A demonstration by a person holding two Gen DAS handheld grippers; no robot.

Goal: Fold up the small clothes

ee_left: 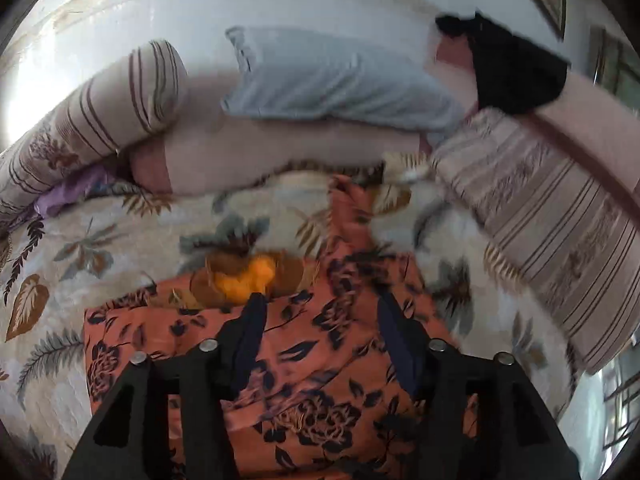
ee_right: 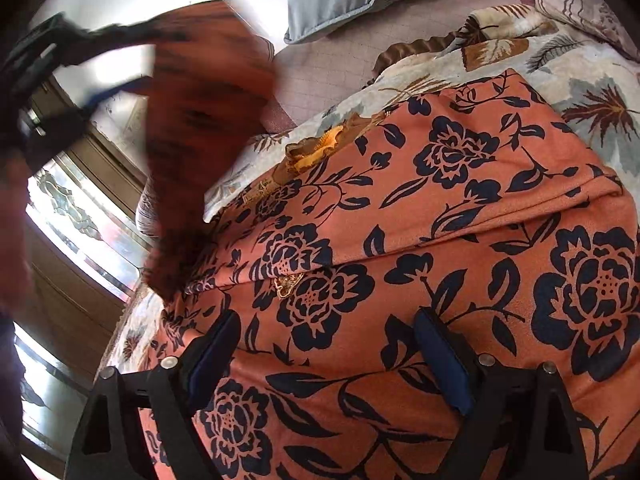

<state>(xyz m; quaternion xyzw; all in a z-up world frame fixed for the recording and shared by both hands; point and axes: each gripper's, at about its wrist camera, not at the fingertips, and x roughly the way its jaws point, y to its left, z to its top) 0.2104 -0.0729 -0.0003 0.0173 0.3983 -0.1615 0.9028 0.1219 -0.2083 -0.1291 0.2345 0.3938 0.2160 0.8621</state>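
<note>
Orange floral garment [ee_right: 420,208], printed with dark navy flowers, fills the foreground of both wrist views; it lies spread on the bed's leaf-patterned blanket [ee_left: 100,248], with a fold line running across it.

Right gripper [ee_right: 324,336]: fingers spread wide, released, hovering low over the flat cloth, nothing between the pads.

Left gripper [ee_left: 320,320]: fingers partly apart over the garment. Left view is motion-blurred; a raised ridge of the orange cloth [ee_left: 352,216] stands just beyond the tips. In the right view this gripper [ee_right: 48,80] appears at upper left, blurred, with a flap of the garment [ee_right: 200,120] hanging below and beside it. Cannot tell whether the cloth is grasped.

Background: grey pillow [ee_left: 328,80] and striped bolster [ee_left: 132,88] at the head of the bed, a black cloth [ee_left: 516,68] at upper right.
</note>
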